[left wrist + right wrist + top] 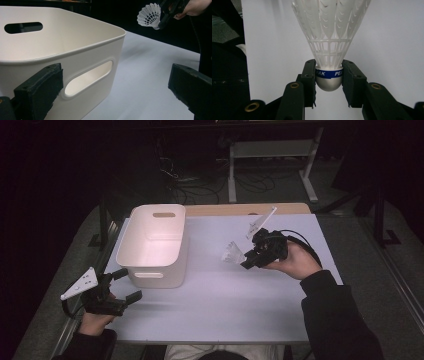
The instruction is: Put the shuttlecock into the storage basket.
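Right gripper pinches white plastic shuttlecock by its rounded, seemingly cork base; left gripper spread

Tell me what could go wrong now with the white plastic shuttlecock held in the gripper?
The right gripper pinches the white plastic shuttlecock only at its rounded cork base, so it might slip or swivel out. It hangs above the bare white table, short of the white plastic bin; released here, it would likely miss.

White table; white bin resting on it.
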Action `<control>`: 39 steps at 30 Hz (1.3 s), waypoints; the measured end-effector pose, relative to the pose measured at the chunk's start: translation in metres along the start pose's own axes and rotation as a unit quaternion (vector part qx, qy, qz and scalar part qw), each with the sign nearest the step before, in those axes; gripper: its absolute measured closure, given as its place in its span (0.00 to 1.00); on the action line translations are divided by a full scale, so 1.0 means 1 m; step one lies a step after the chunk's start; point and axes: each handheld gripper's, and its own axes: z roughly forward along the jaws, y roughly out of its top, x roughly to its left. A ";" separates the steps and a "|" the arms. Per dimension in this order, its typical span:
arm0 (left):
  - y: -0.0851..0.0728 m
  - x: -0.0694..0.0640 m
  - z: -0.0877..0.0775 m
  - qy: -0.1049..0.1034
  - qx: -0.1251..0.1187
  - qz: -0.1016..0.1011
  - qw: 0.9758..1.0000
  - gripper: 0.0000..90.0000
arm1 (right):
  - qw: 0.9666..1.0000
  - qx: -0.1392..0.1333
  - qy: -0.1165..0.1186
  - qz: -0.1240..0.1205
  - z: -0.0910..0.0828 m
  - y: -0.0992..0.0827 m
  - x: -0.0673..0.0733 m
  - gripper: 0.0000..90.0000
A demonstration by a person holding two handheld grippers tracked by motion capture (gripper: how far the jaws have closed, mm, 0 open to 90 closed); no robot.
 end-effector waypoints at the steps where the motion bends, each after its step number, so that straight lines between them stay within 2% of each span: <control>1: 0.000 0.000 0.000 0.000 0.000 0.000 1.000 0.00 | 1.000 0.000 0.000 0.001 0.000 0.001 0.000 0.72; 39: 0.000 0.000 0.000 -0.002 -0.002 -0.001 1.000 0.00 | 0.998 -0.030 0.017 -0.045 0.011 0.056 0.007 0.72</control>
